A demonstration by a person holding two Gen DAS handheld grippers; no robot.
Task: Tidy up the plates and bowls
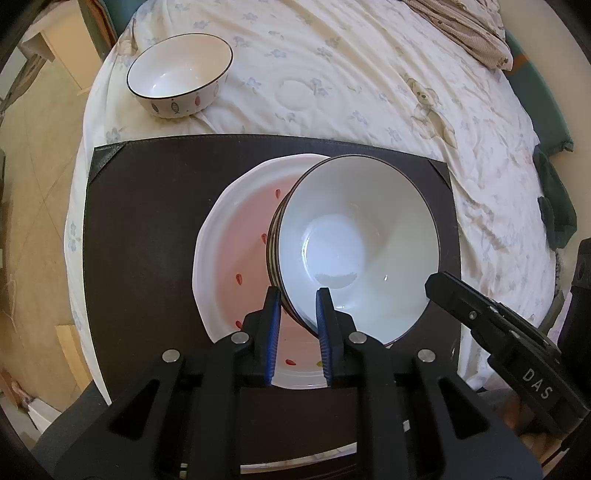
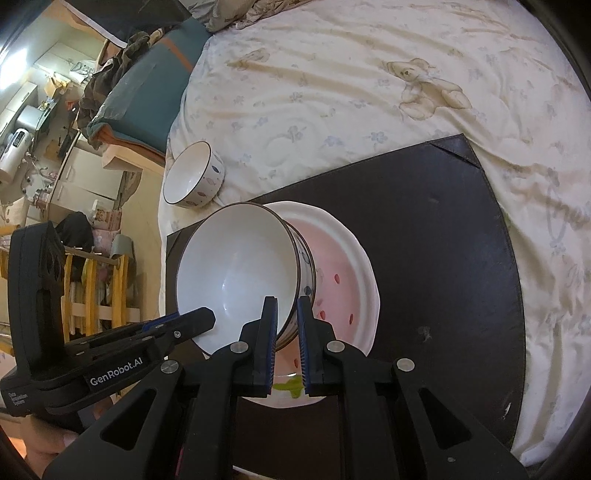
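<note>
A large white bowl (image 1: 354, 243) with a dark rim sits tilted over a pink watermelon-pattern plate (image 1: 240, 251) on a dark mat (image 1: 140, 221). My left gripper (image 1: 297, 295) is shut on the bowl's near-left rim. My right gripper (image 2: 287, 302) is shut on the same bowl (image 2: 236, 269) at its near-right rim, over the plate (image 2: 343, 273). A smaller white bowl (image 1: 179, 75) with fish marks stands apart on the bedsheet beyond the mat; it also shows in the right wrist view (image 2: 194, 173).
The mat (image 2: 424, 229) lies on a cream floral bedsheet (image 1: 369, 74). A folded cloth (image 1: 461, 29) lies at the far right. The bed edge drops to the floor (image 1: 37, 184) on the left. Furniture and clutter (image 2: 55, 129) stand beyond.
</note>
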